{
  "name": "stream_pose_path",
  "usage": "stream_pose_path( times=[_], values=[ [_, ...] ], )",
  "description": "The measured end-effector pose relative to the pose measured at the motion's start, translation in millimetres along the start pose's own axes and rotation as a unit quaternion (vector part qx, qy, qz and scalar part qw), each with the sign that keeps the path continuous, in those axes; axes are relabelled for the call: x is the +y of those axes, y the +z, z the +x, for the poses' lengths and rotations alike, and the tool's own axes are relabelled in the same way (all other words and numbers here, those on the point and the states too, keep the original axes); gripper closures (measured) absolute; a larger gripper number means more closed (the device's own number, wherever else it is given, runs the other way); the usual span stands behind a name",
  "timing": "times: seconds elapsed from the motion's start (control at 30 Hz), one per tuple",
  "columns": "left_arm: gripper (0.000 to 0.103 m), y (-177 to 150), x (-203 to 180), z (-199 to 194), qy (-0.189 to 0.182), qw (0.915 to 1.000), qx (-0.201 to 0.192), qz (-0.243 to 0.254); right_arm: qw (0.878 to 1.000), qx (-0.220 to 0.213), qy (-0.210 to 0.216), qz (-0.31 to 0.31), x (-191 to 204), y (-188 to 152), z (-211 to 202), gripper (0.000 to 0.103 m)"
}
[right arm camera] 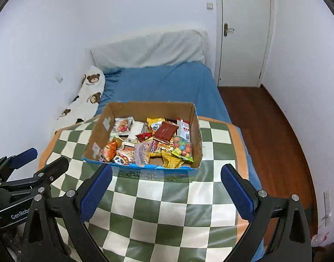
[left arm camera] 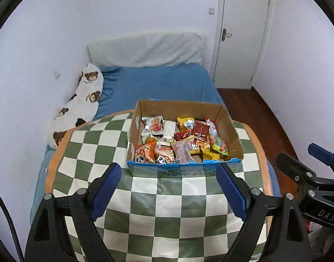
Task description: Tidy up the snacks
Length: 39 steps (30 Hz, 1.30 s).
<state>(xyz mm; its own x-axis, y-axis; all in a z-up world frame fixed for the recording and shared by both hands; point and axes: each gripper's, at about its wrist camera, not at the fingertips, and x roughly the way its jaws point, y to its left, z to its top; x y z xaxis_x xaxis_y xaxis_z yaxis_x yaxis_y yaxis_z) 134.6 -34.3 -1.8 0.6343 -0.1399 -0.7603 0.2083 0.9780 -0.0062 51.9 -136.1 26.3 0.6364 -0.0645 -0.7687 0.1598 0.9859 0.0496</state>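
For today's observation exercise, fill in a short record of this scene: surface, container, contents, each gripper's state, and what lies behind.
surface: checkered cloth spread on the bed
container: open cardboard box resting on the cloth
contents: mixed snack packets piled inside the box
left gripper: open, holding nothing, short of the box
right gripper: open, holding nothing, short of the box
behind: bear-print pillow along the wall, closed door
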Motion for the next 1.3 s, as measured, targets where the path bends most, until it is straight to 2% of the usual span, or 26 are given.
stream_pose_path(
  times=[0.23, 0.27, 0.33, 0.53, 0.8, 1.03, 1.3],
  values=[
    [0.014, -8, 2, -44, 0.012, 0.9991, -0.04, -0.002, 0.999, -0.047, -0.006, -0.012, 7, -9, -63, 0.0],
    [0.012, -10, 2, -48, 0.014, 0.9989, -0.044, -0.002, 0.999, -0.052, -0.006, -0.013, 7, -9, -69, 0.0],
    [0.001, -12, 2, -57, 0.018, 0.9983, -0.055, -0.004, 0.998, -0.061, -0.007, -0.017, 10, -10, -82, 0.0],
    [0.0, -14, 4, -61, 0.019, 0.9976, -0.066, -0.01, 0.997, -0.077, -0.014, -0.016, 10, -13, -98, 0.0],
    [0.0, -14, 3, -30, 0.023, 0.9987, -0.043, -0.013, 0.997, -0.069, -0.023, -0.01, 4, -14, -71, 0.0],
    [0.0, -6, 4, 16, 0.019, 0.9996, -0.009, -0.018, 0.998, -0.052, -0.031, 0.002, -3, -10, -32, 0.0],
    [0.0, 0, 4, 68, 0.033, 0.999, 0.027, -0.012, 0.999, -0.031, -0.041, 0.008, -8, -4, 24, 0.0]
  ],
)
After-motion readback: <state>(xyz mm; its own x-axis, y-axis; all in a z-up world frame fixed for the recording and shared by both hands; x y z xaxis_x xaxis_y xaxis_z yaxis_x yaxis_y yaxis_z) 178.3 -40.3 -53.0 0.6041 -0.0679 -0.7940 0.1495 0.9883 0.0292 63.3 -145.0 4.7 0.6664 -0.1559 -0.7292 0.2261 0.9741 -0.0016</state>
